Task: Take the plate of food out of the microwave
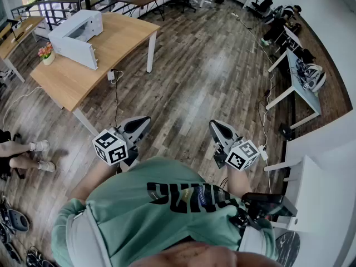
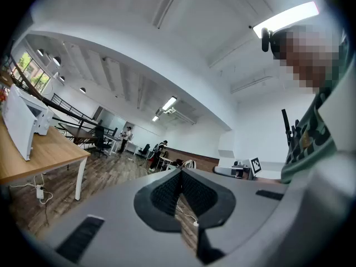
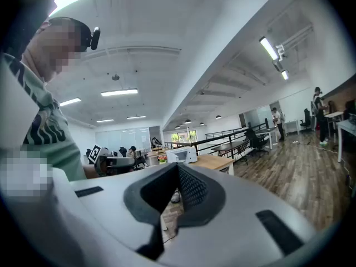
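We hold the left gripper [image 1: 142, 122] and the right gripper [image 1: 216, 127] close to our body, pointing level, because there is nothing near us to grab. Both have their jaws pressed together with nothing in them. The wooden floor [image 1: 206, 77] stretches ahead. Farther off, well apart from us, the white microwave [image 1: 78, 36] sits by the left edge of a table [image 1: 117, 49], with a flower pot [image 1: 47, 53] at the corner just beside it. Its door looks closed, so we cannot see the plate; we think it is inside.

Bright ceiling strips [image 2: 286, 18] light evenly; sharp centres, fisheye-warped, dark-vignetted edges.
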{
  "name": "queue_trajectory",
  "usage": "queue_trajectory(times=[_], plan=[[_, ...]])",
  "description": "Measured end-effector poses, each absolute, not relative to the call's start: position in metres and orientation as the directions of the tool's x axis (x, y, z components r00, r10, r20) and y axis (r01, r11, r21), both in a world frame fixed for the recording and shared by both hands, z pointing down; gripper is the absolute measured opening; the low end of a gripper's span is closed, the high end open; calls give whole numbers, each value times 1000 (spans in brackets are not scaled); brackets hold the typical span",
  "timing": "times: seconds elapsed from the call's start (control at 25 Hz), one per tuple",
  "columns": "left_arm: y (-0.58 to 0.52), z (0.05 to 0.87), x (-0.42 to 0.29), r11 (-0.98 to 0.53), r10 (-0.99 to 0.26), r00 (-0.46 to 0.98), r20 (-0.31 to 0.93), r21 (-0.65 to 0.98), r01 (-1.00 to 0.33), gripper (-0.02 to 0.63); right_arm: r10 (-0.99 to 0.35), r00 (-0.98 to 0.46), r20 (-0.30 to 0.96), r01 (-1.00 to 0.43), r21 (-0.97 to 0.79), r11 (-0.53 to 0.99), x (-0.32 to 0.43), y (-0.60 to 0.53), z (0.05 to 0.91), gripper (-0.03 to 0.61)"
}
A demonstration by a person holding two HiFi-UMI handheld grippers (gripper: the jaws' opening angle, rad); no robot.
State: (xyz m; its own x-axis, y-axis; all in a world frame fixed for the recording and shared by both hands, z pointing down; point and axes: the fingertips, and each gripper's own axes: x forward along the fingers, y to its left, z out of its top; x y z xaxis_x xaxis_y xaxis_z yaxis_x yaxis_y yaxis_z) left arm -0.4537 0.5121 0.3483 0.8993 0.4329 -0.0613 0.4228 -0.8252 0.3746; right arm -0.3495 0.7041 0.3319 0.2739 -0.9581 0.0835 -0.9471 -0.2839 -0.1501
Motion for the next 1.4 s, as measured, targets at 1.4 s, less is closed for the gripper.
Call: queue_trajectory(times=[1.4], plan=[[400, 358, -445, -817, 401, 911, -96, 412, 403, 0, -962, 259, 86, -954, -135, -268, -330, 590, 320, 6]])
